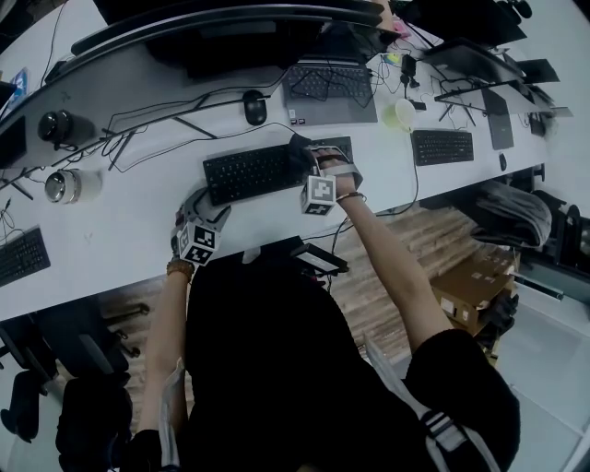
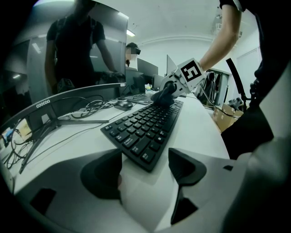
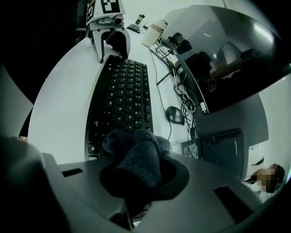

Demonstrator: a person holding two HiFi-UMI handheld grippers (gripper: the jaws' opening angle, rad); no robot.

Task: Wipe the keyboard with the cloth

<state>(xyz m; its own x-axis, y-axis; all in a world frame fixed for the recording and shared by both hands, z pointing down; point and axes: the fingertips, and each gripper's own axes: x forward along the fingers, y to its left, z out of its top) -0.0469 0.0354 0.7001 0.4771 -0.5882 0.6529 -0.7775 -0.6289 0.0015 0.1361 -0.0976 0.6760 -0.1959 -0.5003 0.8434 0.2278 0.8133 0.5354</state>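
A black keyboard [image 1: 263,172] lies on the white desk [image 1: 120,240]. My right gripper [image 1: 307,157] is shut on a dark bunched cloth [image 1: 299,147] and presses it onto the keyboard's right end. In the right gripper view the cloth [image 3: 136,157] bulges out of the jaws over the nearest keys [image 3: 120,104]. My left gripper [image 1: 205,210] stands open at the keyboard's left end. In the left gripper view the keyboard's [image 2: 145,127] near corner lies between the jaws with gaps on both sides, and the right gripper [image 2: 167,93] shows at the far end.
A mouse [image 1: 254,107], loose cables [image 1: 157,120] and a laptop [image 1: 330,90] lie behind the keyboard, under a curved monitor [image 1: 230,18]. A second keyboard [image 1: 442,146] and a cup [image 1: 401,112] are at the right, a metal can [image 1: 64,186] at the left. The desk edge runs just below the grippers.
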